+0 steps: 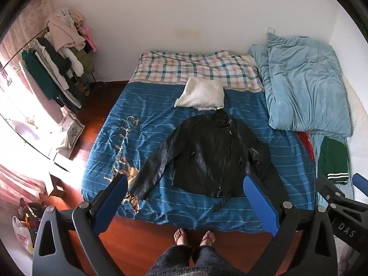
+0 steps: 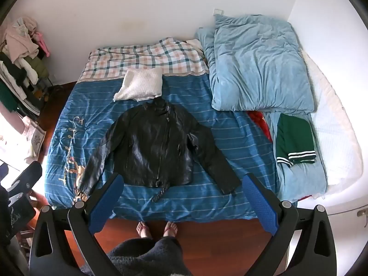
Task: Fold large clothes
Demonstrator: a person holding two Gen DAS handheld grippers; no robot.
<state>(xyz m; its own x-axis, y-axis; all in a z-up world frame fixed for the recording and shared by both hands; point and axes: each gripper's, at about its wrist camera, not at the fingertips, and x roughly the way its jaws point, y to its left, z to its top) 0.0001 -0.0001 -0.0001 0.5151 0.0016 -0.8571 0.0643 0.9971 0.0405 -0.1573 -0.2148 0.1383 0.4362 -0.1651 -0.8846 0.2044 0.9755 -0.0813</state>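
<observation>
A black leather jacket (image 1: pixel 207 151) lies flat, front up, sleeves spread, on the blue striped bedspread (image 1: pixel 151 112); it also shows in the right wrist view (image 2: pixel 156 147). My left gripper (image 1: pixel 186 184) is open and empty, held high above the bed's near edge. My right gripper (image 2: pixel 184 181) is open and empty too, also high above the near edge. The right gripper's arm shows at the right edge of the left wrist view (image 1: pixel 340 197).
A folded white knit (image 2: pixel 140 87) lies above the jacket's collar. A light blue duvet (image 2: pixel 260 69) is heaped at the right, with a folded green garment (image 2: pixel 294 142) and something red (image 2: pixel 260 119) beside it. A clothes rack (image 1: pixel 57 62) stands left. The person's feet (image 2: pixel 158 228) are on the wooden floor.
</observation>
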